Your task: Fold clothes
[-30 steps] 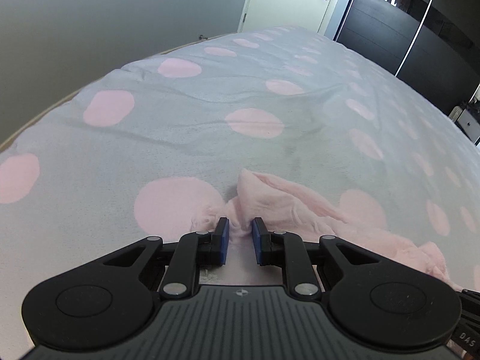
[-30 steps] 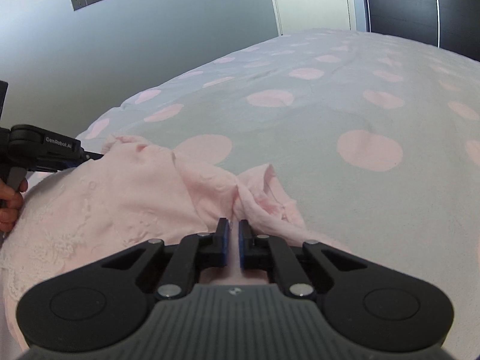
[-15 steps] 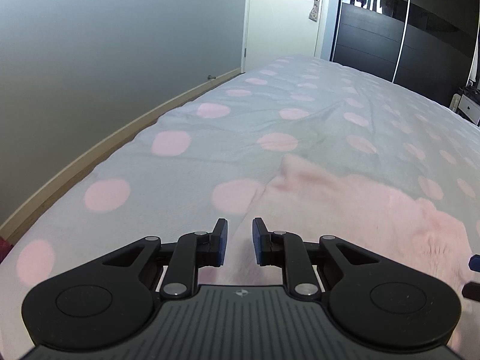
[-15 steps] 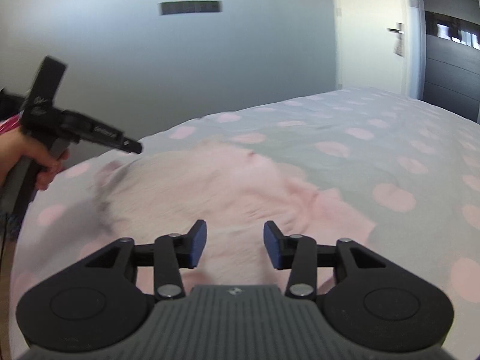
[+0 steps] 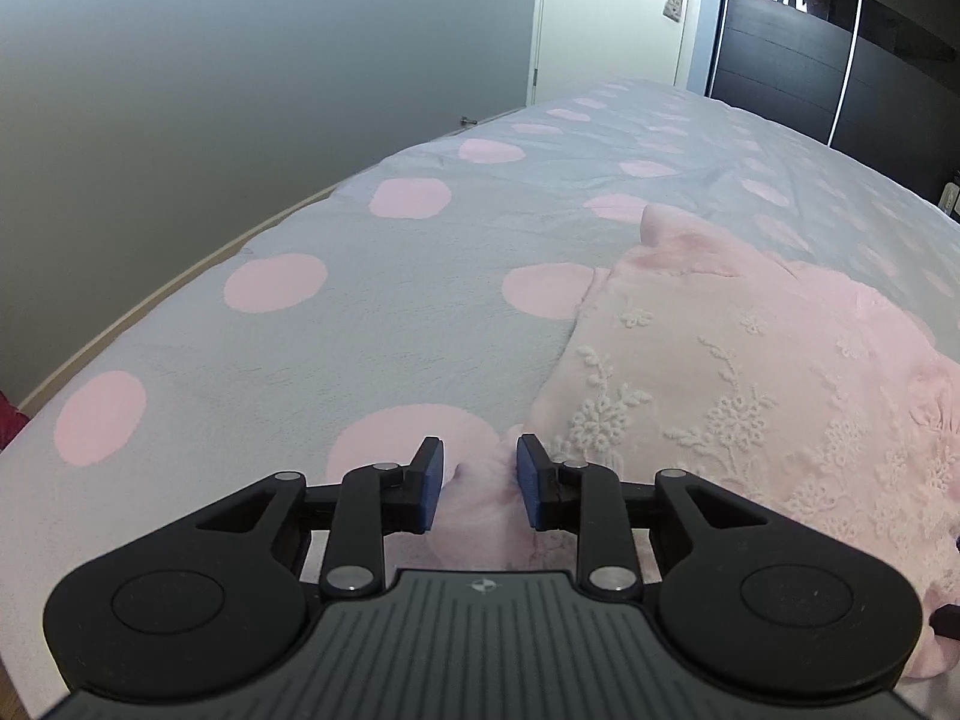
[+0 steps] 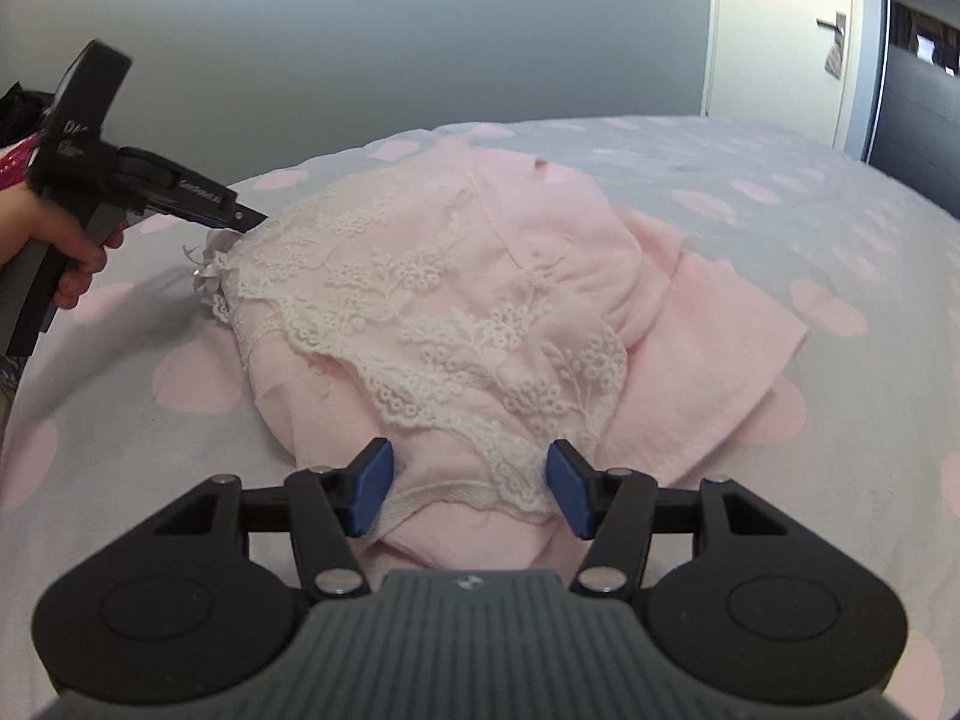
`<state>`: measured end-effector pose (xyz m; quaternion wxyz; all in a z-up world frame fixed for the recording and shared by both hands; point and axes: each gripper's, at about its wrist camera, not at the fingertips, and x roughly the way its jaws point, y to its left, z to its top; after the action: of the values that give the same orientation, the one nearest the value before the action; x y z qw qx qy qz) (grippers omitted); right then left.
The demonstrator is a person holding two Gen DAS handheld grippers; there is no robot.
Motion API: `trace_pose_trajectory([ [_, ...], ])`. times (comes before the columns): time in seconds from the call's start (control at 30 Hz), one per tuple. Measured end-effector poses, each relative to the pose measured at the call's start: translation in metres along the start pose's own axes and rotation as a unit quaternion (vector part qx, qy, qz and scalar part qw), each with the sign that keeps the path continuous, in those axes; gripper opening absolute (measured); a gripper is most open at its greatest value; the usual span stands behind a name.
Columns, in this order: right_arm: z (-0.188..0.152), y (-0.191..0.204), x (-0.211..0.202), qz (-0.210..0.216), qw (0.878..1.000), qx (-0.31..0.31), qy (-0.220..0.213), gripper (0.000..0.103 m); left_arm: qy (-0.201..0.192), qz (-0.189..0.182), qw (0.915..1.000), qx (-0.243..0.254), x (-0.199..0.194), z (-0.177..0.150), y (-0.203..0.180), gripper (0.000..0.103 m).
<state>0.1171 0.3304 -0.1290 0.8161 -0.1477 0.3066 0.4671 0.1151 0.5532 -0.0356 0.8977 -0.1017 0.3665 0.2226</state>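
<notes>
At the bottom of the frame, the right gripper [image 6: 468, 486] has just been opening and stands wide over the pink garment's [image 6: 456, 276] lace hem. The left gripper [image 5: 477, 483], opening too, loosely straddles a pink fold. The garment lies mid-frame on the dotted bed [image 5: 360, 312].

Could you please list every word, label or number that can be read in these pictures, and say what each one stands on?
"DA": white letters on the top block of the left gripper, cut off there.
White print on that gripper's side: too blurred to read.
Pink garment, bedspread, door: no text.
</notes>
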Motion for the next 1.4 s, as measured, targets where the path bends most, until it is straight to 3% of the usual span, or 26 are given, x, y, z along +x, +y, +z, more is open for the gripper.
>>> trace_pose_trajectory([
  [0.1, -0.001, -0.006, -0.024, -0.008, 1.0, 0.011, -0.006, 0.06, 0.003, 0.008, 1.0, 0.0, -0.023, -0.001, -0.005, 0.026],
  [0.2, -0.007, -0.011, -0.059, -0.031, 0.999, 0.003, -0.009, 0.06, 0.007, 0.002, 0.9999, 0.013, -0.054, -0.005, -0.018, 0.036],
  [0.57, -0.043, -0.057, -0.217, -0.128, 0.99, 0.056, -0.023, 0.068, -0.004, -0.082, 0.994, 0.073, -0.19, -0.014, -0.112, 0.057],
  [0.83, -0.083, -0.069, -0.337, -0.174, 0.976, 0.116, -0.055, 0.073, -0.023, -0.132, 0.9749, 0.178, -0.267, -0.017, -0.207, 0.062],
  [1.03, -0.108, -0.059, -0.398, -0.175, 0.972, 0.138, -0.075, 0.078, -0.044, -0.148, 0.9592, 0.237, -0.323, -0.016, -0.277, 0.068],
  [1.1, -0.114, -0.057, -0.412, -0.174, 0.97, 0.148, -0.082, 0.08, -0.055, -0.153, 0.9547, 0.249, -0.337, -0.026, -0.297, 0.07],
  [1.27, -0.127, -0.054, -0.434, -0.183, 0.964, 0.167, -0.092, 0.083, -0.082, -0.207, 0.9444, 0.242, -0.352, -0.078, -0.338, 0.075],
  [1.4, -0.137, -0.053, -0.436, -0.203, 0.961, 0.171, -0.08, 0.083, -0.062, -0.244, 0.9477, 0.196, -0.336, -0.127, -0.36, 0.077],
])
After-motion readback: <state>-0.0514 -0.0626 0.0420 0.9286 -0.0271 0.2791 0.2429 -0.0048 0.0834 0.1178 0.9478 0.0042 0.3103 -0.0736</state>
